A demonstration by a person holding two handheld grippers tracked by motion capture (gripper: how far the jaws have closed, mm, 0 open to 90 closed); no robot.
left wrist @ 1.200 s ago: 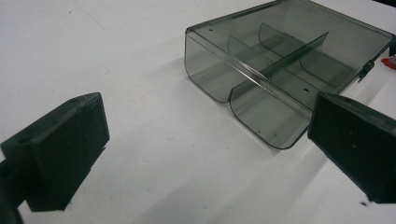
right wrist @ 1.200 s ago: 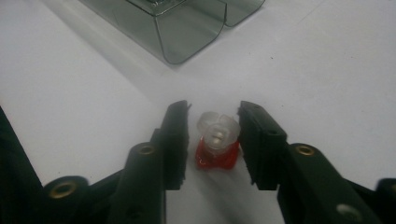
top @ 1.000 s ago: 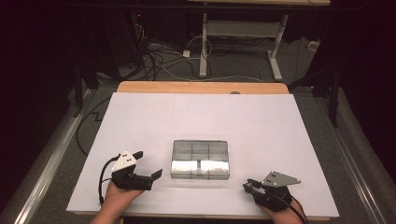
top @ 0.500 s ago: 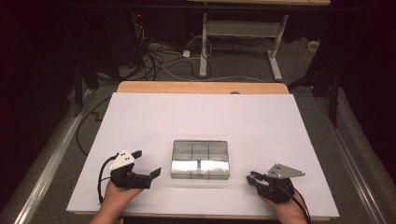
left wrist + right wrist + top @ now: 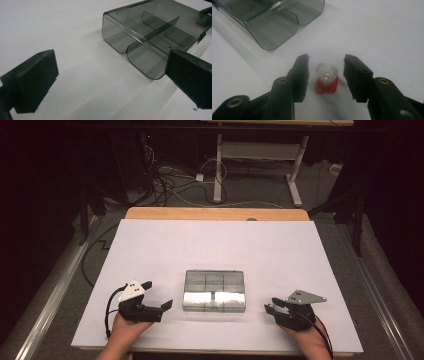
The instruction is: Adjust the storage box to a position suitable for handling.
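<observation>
Right gripper [image 5: 325,75] jaws just opened, spread around small red-and-clear piece [image 5: 326,82] on table, beside compartment box [image 5: 214,291], probably released; left gripper [image 5: 110,82] spread, empty, waiting

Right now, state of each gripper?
Left gripper: open, nothing between the jaws.
Right gripper: open, jaws just opening; small red-and-clear plastic piece stands between them, untouched.
</observation>
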